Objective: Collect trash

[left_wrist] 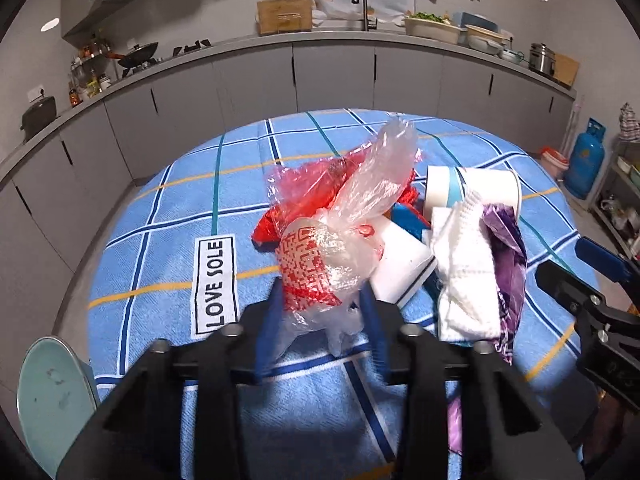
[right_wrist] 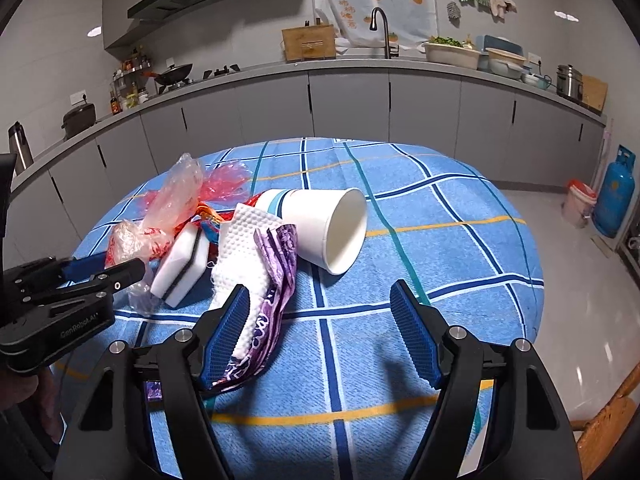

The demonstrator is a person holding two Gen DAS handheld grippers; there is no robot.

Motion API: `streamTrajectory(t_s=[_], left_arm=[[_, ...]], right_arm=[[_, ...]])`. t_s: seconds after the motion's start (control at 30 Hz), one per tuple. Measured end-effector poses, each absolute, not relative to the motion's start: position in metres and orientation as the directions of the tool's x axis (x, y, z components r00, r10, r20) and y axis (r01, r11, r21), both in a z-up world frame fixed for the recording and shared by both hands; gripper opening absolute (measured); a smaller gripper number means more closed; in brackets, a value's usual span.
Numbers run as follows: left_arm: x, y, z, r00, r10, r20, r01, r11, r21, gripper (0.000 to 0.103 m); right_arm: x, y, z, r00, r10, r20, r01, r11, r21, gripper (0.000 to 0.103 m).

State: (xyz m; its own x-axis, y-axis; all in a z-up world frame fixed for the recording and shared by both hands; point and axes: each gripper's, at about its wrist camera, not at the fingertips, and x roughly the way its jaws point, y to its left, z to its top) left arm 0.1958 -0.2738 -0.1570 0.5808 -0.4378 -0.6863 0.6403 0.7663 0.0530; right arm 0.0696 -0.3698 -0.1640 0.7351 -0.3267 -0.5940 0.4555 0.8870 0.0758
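A pile of trash lies on the blue checked tablecloth (left_wrist: 168,240). My left gripper (left_wrist: 320,312) is shut on a clear plastic bag with red print (left_wrist: 320,256); it also shows in the right wrist view (right_wrist: 136,240). Beside it lie a white sponge block (left_wrist: 400,264), a white paper towel (left_wrist: 464,272), a purple wrapper (left_wrist: 508,264) and a tipped white paper cup (right_wrist: 336,228). My right gripper (right_wrist: 324,320) is open, its left finger touching the paper towel (right_wrist: 244,248) and purple wrapper (right_wrist: 276,280).
A pale green bin lid (left_wrist: 52,396) is at the table's near left. A wooden chair (right_wrist: 608,420) is at the near right. Grey kitchen cabinets (left_wrist: 332,76) run behind the table. A blue gas cylinder (right_wrist: 614,196) stands on the floor at right.
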Motion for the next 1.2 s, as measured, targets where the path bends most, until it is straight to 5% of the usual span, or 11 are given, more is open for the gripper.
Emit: streamTrajectory(t_s=[0.5, 0.63, 0.77, 1.2], left_arm=[[0.172, -0.229, -0.124, 0.677, -0.415, -0.608, 0.579, 0.810, 0.091, 0.025], [0.169, -0.222, -0.125, 0.680, -0.407, -0.610, 0.570, 0.817, 0.091, 0.026], [0.167, -0.217, -0.125, 0.681, -0.402, -0.612, 0.565, 0.821, 0.089, 0.026], [0.151, -0.189, -0.103, 0.730, -0.383, -0.566, 0.525, 0.845, 0.105, 0.026]], right_arm=[[0.092, -0.368, -0.174, 0.706, -0.284, -0.649, 0.435, 0.896, 0.082, 0.047], [0.099, -0.364, -0.181, 0.689, -0.268, -0.674, 0.421, 0.904, 0.071, 0.018], [0.095, -0.361, -0.179, 0.699, -0.270, -0.663, 0.413, 0.908, 0.066, 0.005], [0.069, -0.355, -0.141, 0.750, -0.327, -0.575, 0.429, 0.902, 0.047, 0.004]])
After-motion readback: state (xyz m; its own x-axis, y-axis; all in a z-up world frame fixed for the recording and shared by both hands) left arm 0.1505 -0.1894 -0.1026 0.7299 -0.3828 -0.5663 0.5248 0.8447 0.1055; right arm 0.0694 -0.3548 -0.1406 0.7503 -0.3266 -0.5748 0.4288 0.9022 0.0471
